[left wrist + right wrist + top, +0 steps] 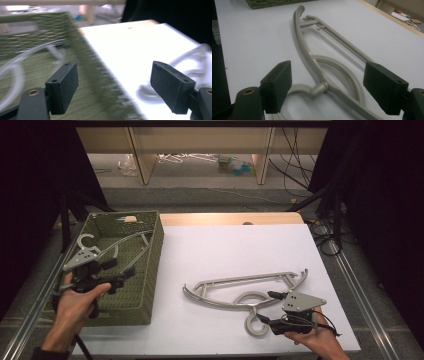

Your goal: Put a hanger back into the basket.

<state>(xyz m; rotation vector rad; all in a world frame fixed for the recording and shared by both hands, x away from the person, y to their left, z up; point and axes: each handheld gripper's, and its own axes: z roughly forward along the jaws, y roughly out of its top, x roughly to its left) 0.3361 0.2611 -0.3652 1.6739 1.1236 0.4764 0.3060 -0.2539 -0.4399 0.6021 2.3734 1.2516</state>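
The left gripper (112, 270) hung over the near half of the green woven basket (152, 270), its jaws spread wide with nothing between the pads. Seen along those jaws in the blurred left gripper view (113, 90), the basket's right wall (100, 75) ran straight up between them, dividing the basket floor from the white tabletop. In the basket lay a grey plastic hanger (122, 245), its hook toward the far left corner and its arm slanting across the floor toward the right wall; the gripper was above it and not touching it. A small pale object (130, 219) sat at the basket's far wall.

The right gripper (275, 312) rested low at the near right of the white table (225, 250), also released, jaws wide. A second grey hanger (245, 290) lay flat on the table just in front of it, well apart from the basket. In the right gripper view the gripper (327, 87) straddled that hanger (322, 65): the neck joint and the start of the hook loop sat between the open pads, untouched by either, while the curved shoulder and straight bar ran away toward the far basket corner (269, 3).

Nothing on the tabletop stood between gripper and hanger. Beyond the table's wooden far edge (230, 217) were shelf legs, loose cables and scattered items on the floor.
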